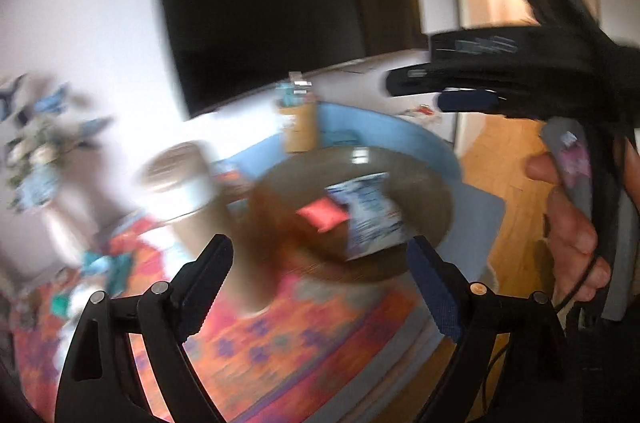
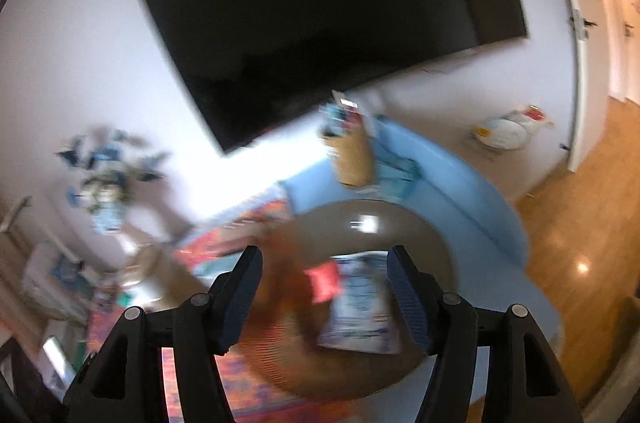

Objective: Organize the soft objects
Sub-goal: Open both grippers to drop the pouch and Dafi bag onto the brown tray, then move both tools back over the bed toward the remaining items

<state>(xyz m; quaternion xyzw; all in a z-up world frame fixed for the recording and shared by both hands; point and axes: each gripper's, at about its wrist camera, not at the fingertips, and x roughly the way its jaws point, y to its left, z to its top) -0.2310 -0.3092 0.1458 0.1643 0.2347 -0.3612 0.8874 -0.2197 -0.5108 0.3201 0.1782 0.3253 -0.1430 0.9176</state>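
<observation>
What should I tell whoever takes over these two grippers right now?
Left gripper: open, nothing between its fingers.
Right gripper: open, nothing gripped.
Round brown tray: holds a blue-and-white packet and a small red soft item; blur hides finer detail.
Tan basket stands behind the tray on the blue furniture.
Done: two items in the tray.
Left: unclear from here; scattered bits on the patterned rug may need gathering.

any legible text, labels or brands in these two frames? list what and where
None can be read.
Blue-and-white packet on the round table: print there, too blurred to read.
Items in the tan holder: labels too blurred and small.
Strip of print on the right gripper body, seen from the left wrist: smeared, unreadable.
TV: dark, no text.
</observation>
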